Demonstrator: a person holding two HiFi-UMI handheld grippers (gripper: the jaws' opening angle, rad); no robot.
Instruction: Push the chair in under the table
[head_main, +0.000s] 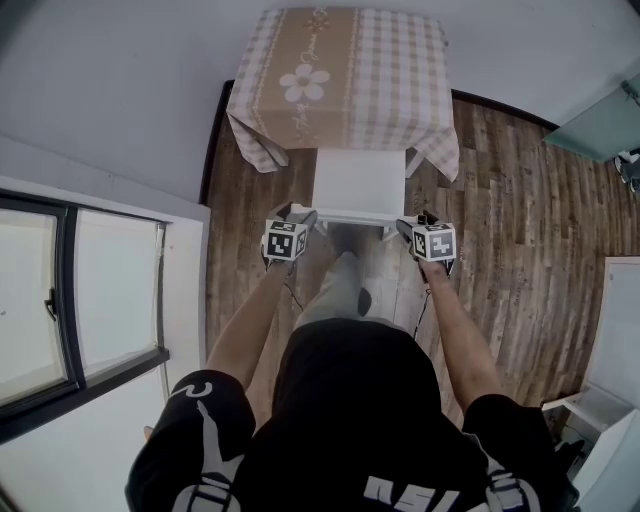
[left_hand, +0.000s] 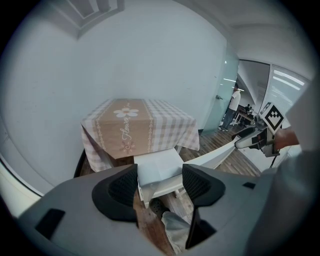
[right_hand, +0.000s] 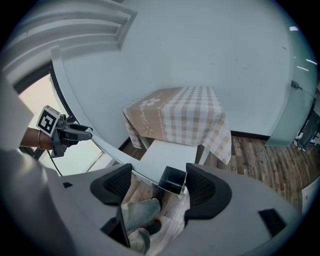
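Observation:
A white chair (head_main: 359, 180) stands with its seat partly under a table (head_main: 345, 75) covered in a beige checked cloth with a flower print. My left gripper (head_main: 303, 214) is at the left end of the chair's top rail and my right gripper (head_main: 403, 226) is at its right end. In the left gripper view the jaws of the left gripper (left_hand: 160, 182) stand apart around the rail's end, with the seat (left_hand: 157, 165) and the table (left_hand: 140, 122) beyond. The right gripper (right_hand: 159, 185) is likewise open around the rail's dark hollow end (right_hand: 172, 181).
The table stands against a pale wall on a wooden floor (head_main: 500, 220). A window (head_main: 80, 300) runs along the left, a glass door (head_main: 600, 125) is at the far right, and white furniture (head_main: 615, 340) stands at the right. The person's leg (head_main: 340, 285) is right behind the chair.

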